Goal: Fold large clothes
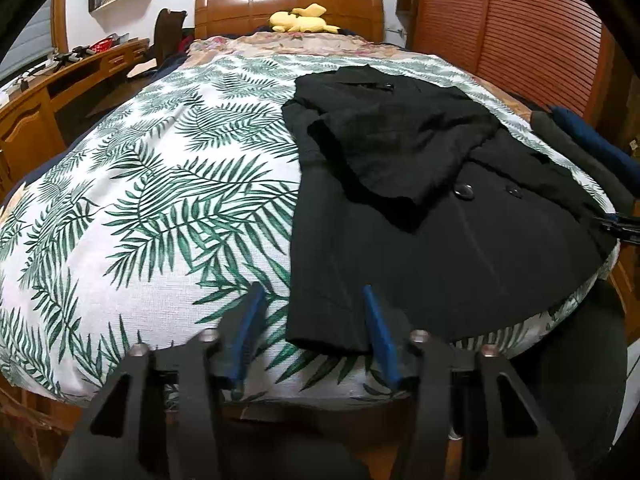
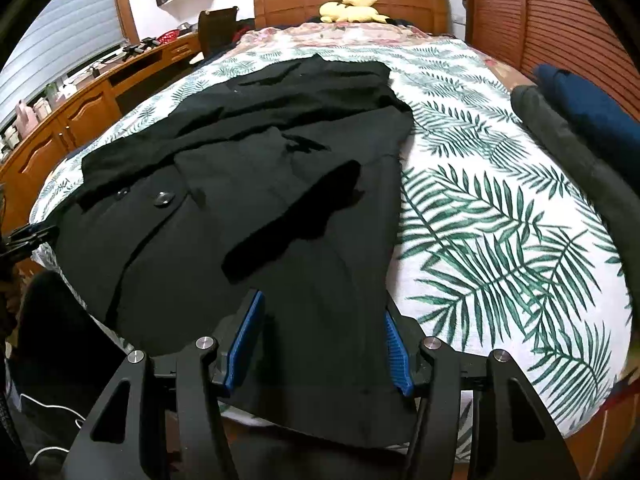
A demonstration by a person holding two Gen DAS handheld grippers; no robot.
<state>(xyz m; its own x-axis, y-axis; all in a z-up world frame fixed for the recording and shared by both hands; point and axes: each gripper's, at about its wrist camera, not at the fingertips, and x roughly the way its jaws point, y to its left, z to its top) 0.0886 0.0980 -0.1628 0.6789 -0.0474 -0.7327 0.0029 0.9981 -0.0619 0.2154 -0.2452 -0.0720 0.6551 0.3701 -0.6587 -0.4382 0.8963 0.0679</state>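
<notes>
While both pairs of jaws are standing apart over the near hem:
Left gripper (image 1: 314, 300): gaping partway, straddling the hem corner of the black coat (image 1: 420, 200), not pinching it.
Right gripper (image 2: 324, 320): holding half open, coat cloth lying loose between its blue pads (image 2: 394, 344).
Coat: lying partly folded on the palm-leaf bedspread (image 1: 140, 200).
Beyond: a yellow plush toy (image 1: 300, 20) is resting by the headboard (image 1: 288, 4).

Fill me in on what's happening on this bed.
A person is folding a black coat spread on a leaf-print bedspread, a two-finger gripper in each hand. Both sleeves are already folded across its front. The left gripper and right gripper stand open at the coat's hem corners, neither pinching the fabric yet.
</notes>
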